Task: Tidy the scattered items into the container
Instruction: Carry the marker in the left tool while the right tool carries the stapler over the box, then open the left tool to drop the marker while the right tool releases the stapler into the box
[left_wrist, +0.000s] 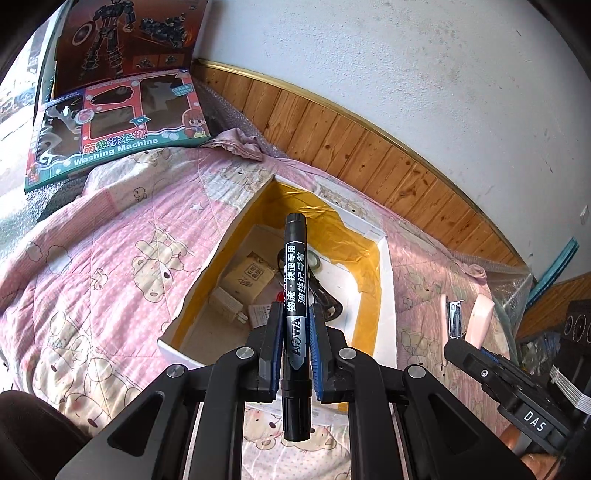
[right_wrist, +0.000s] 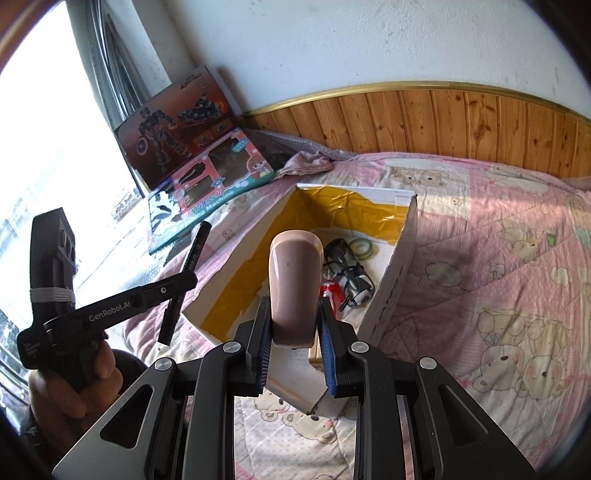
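Above the open white cardboard box (left_wrist: 384, 280) with its yellow-taped inner walls, we hold a black marker pen (left_wrist: 295, 295) clamped in our left gripper (left_wrist: 294, 325) and a pale pink oblong case (right_wrist: 293, 284) clamped in our right gripper (right_wrist: 293, 325), so next we should likely lower both and release them inside.

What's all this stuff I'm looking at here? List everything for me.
Marker pen: one, black, held over the box.
Pink case: one, pink, held over the box.
Cardboard box: one, white with yellow tape, open on the quilt.
Eyeglasses: one, dark, in the box.
Tape roll: one, greenish, in the box.
Nail clipper: one, silver, on the quilt.
Toy boxes: two, by the wall.
Quilt: one, pink.
Left gripper: holds the marker.
Right gripper: holds the case.
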